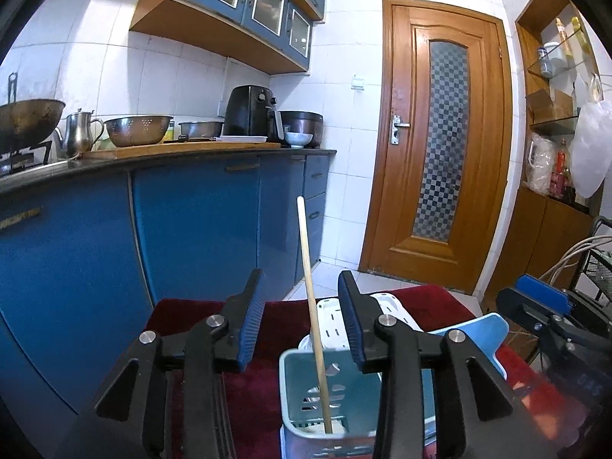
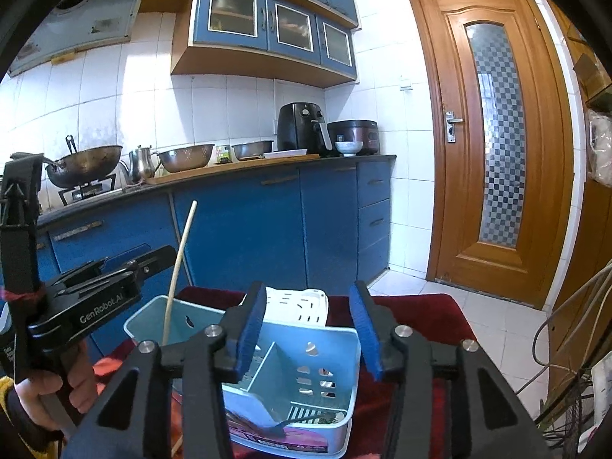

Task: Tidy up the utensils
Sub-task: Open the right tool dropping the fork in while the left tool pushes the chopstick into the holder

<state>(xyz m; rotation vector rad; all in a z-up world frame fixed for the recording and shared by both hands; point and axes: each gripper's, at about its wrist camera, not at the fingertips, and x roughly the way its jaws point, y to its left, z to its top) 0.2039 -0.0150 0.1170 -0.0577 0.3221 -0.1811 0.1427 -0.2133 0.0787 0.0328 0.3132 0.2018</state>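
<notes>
Now your left gripper (image 1: 302, 321) has fingers apart around a wooden chopstick (image 1: 311, 298), untouched, standing in the blue caddy (image 2: 344, 344); your right gripper (image 2: 308, 329) gapes empty.

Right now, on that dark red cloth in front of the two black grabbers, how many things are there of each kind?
Light blue plastic utensil caddy with a divider: 1
White slotted plastic basket behind it: 1
Long pale wooden chopstick standing in the caddy: 1
Dark fork lying in the caddy's bottom: 1
Total: 4, all on the dark red cloth.
</notes>
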